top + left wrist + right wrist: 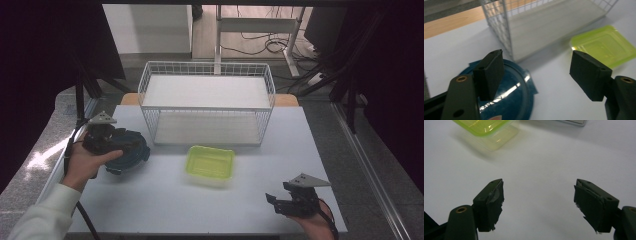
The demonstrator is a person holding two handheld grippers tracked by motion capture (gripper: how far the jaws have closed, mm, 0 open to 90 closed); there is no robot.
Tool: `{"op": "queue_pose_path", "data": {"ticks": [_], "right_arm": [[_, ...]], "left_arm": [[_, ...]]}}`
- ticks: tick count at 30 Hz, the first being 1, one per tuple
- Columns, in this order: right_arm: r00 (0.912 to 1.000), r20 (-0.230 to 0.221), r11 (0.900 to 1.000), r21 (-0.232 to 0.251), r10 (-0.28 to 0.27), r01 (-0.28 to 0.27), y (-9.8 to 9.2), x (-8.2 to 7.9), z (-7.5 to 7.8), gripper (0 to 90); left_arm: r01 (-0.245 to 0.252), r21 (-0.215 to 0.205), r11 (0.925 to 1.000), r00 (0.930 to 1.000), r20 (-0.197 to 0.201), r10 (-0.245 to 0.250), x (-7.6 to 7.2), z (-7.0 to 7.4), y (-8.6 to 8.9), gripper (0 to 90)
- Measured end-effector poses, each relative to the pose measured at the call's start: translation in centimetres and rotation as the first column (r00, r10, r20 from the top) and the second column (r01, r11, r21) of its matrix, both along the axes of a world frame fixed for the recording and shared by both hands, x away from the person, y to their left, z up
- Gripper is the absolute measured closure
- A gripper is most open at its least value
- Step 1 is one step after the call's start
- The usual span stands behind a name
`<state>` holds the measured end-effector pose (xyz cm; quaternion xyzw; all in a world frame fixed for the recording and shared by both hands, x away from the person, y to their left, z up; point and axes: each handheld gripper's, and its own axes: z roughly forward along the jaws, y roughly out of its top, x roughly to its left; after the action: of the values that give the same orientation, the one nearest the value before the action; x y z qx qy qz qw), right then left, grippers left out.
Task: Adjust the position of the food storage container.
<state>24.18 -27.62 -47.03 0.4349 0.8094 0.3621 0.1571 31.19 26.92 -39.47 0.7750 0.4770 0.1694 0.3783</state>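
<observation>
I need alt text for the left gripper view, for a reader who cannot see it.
The open left gripper hangs above a round dark blue container on the white table. Behind stand a white wire basket and a yellow-green lidded box.

Left claw over blue lid — open.

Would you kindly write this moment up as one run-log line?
left gripper: open, over blue lidded container | right gripper: open, above bare table | green-lidded box: before wire basket
</observation>
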Motion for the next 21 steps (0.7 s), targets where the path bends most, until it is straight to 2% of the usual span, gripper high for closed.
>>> {"op": "queue_pose_path", "data": {"ticks": [1, 7, 13, 21], "right_arm": [[1.0000, 0.001, 1.000, -0.004, 0.001, -0.001, 0.0, 0.0, 0.0, 23.7], [1.0000, -0.003, 1.000, -0.005, -0.002, 0.002, 0.0, 0.0, -0.1, 23.9], [1.0000, -0.010, 1.000, -0.011, -0.002, 0.002, 0.0, 0.1, -0.3, 23.9], [0.9999, -0.015, 1.000, -0.017, -0.007, 0.006, 0.0, 0.2, -0.4, 24.1]], "left_arm": [[-0.010, 0.005, 0.9999, 0.9999, -0.008, 0.010, 0.6, -0.2, 0.6, 28.8], [-0.042, 0.014, 0.9990, 0.9982, -0.043, 0.043, 2.1, -1.2, 2.1, 30.7], [-0.041, 0.036, 0.9985, 0.9976, -0.055, 0.043, 2.9, -1.8, 2.7, 31.6], [-0.048, 0.056, 0.9973, 0.9960, -0.073, 0.052, 4.4, -2.4, 3.7, 37.5]]}}
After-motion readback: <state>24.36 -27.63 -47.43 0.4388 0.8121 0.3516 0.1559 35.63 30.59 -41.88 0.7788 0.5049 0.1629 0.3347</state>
